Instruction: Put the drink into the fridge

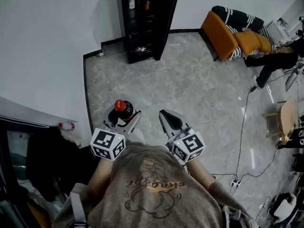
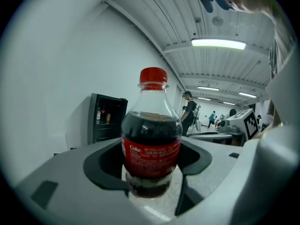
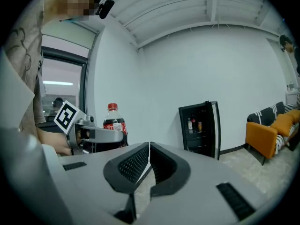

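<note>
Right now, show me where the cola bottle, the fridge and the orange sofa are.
cola bottle [image 2: 151, 153]: left gripper view, on its red label.
fridge [image 1: 142, 34]: head view, on its dark shelved front.
orange sofa [image 1: 218, 34]: head view, on its orange side panel.

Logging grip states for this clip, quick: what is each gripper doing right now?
Left gripper: closed on the cola bottle, which stands upright between its jaws.
Right gripper: jaws closed together, empty.
</note>
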`<action>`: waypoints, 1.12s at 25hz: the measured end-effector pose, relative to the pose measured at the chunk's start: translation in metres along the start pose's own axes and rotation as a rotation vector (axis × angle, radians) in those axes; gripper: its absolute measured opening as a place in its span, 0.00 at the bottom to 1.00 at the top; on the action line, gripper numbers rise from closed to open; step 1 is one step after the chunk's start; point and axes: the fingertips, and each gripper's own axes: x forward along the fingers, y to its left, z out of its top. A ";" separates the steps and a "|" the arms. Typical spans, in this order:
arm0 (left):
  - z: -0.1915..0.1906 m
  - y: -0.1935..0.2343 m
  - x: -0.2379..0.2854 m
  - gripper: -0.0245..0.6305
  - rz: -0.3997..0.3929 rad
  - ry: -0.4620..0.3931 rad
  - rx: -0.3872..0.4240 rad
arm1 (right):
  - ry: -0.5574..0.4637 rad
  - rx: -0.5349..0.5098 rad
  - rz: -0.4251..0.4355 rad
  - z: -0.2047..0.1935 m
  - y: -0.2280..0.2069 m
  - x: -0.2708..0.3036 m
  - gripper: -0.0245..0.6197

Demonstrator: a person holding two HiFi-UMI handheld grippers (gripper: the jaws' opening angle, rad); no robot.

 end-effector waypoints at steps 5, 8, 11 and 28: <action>0.002 0.010 0.020 0.52 0.005 0.012 0.009 | 0.020 0.037 0.023 -0.008 -0.016 0.004 0.07; 0.008 0.020 0.041 0.52 -0.008 0.009 0.013 | 0.025 0.043 0.017 -0.008 -0.032 0.012 0.07; 0.016 0.031 0.070 0.52 -0.025 0.008 0.020 | 0.021 0.059 -0.002 -0.005 -0.058 0.025 0.07; 0.074 0.144 0.205 0.52 -0.154 0.055 0.050 | 0.031 0.105 0.012 0.044 -0.159 0.184 0.07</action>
